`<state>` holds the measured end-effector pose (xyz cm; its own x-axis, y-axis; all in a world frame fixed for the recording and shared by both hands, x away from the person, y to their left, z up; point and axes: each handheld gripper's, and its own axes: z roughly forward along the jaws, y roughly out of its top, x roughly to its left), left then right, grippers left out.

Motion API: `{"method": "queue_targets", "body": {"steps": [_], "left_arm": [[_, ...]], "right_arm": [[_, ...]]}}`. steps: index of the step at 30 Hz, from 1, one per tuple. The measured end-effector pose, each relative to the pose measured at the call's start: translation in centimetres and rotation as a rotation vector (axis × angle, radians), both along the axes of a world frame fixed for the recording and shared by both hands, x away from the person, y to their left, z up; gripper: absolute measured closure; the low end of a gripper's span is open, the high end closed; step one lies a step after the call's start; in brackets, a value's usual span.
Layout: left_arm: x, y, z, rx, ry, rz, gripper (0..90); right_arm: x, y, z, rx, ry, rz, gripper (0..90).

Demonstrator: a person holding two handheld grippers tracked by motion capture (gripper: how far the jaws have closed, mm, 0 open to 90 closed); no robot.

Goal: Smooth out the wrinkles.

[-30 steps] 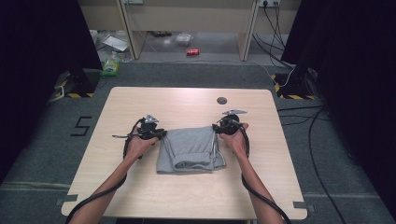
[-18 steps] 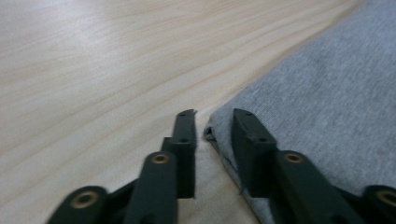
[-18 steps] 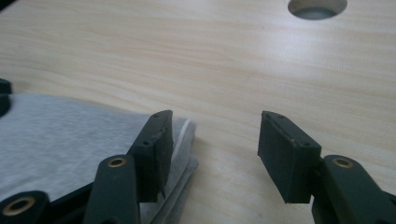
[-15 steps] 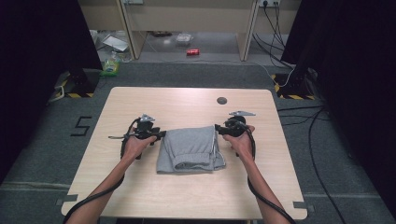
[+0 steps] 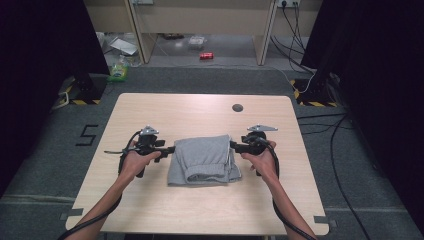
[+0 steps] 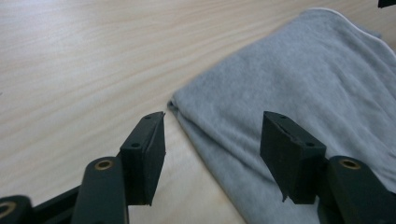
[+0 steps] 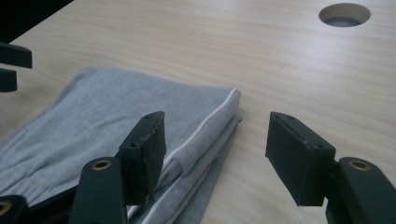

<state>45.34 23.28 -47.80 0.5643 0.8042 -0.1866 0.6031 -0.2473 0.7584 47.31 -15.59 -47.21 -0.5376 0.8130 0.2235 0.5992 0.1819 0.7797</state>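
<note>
Pale wooden table carries the work. Both sets of jaws stand spread, having just been opening, with nothing pinched: the left gripper and right gripper flank the folded grey garment at mid-table. Release is judged complete; withdrawal or a fresh fold is called for. Forearms are extended forward, grippers levelled inward.

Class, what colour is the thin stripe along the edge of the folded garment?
White, on the grey folded garment; the stripe shows best in the right gripper view.
</note>
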Motion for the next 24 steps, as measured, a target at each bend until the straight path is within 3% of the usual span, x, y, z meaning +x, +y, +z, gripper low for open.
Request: {"method": "queue_targets", "body": {"steps": [4,9,13,24], "left_arm": [[-1.4,0.9,0.0,-0.027,0.006,-0.002,36.5],[-2.7,1.6,-1.0,-0.021,0.03,-0.01,32.3],[-3.7,2.2,-1.6,-0.015,0.037,-0.013,29.6],[-6.7,3.1,-2.3,0.001,0.026,-0.024,25.7]], "right_arm": [[-1.4,-0.1,-0.1,-0.013,0.003,0.021,36.7],[-2.8,-0.6,-0.4,-0.025,0.012,0.036,36.0],[-3.8,-1.0,-0.7,-0.065,0.006,0.046,35.2],[-6.6,-1.7,-1.3,-0.067,0.015,0.074,33.8]]}}
